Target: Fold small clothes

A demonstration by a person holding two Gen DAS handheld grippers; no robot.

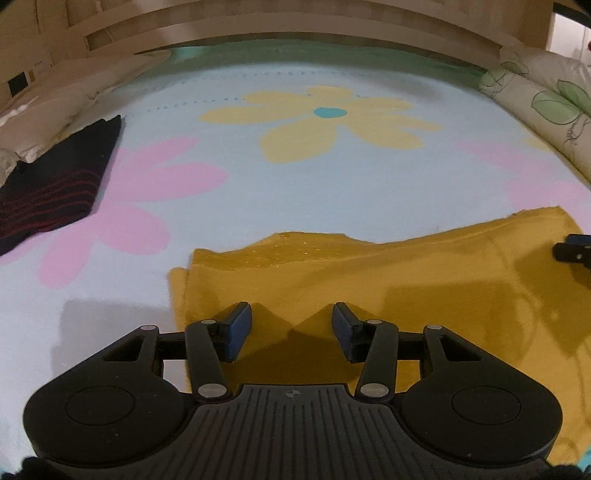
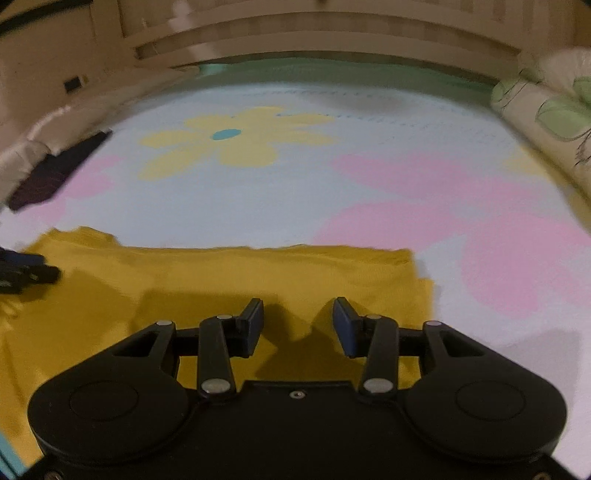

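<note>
A mustard-yellow garment (image 1: 388, 280) lies flat on the flowered bed sheet (image 1: 295, 192), near the front. It also shows in the right wrist view (image 2: 229, 280). My left gripper (image 1: 291, 321) is open and empty, just above the garment's left part. My right gripper (image 2: 298, 317) is open and empty above the garment's right part. The right gripper's tip shows at the right edge of the left wrist view (image 1: 574, 249). The left gripper's tip shows at the left edge of the right wrist view (image 2: 26, 273).
A folded dark garment with red stripes (image 1: 55, 184) lies at the left edge of the bed, also in the right wrist view (image 2: 55, 170). A beige pillow (image 1: 55, 99) lies far left. A leaf-print pillow (image 1: 546, 107) lies far right. A wooden headboard (image 1: 295, 33) stands behind.
</note>
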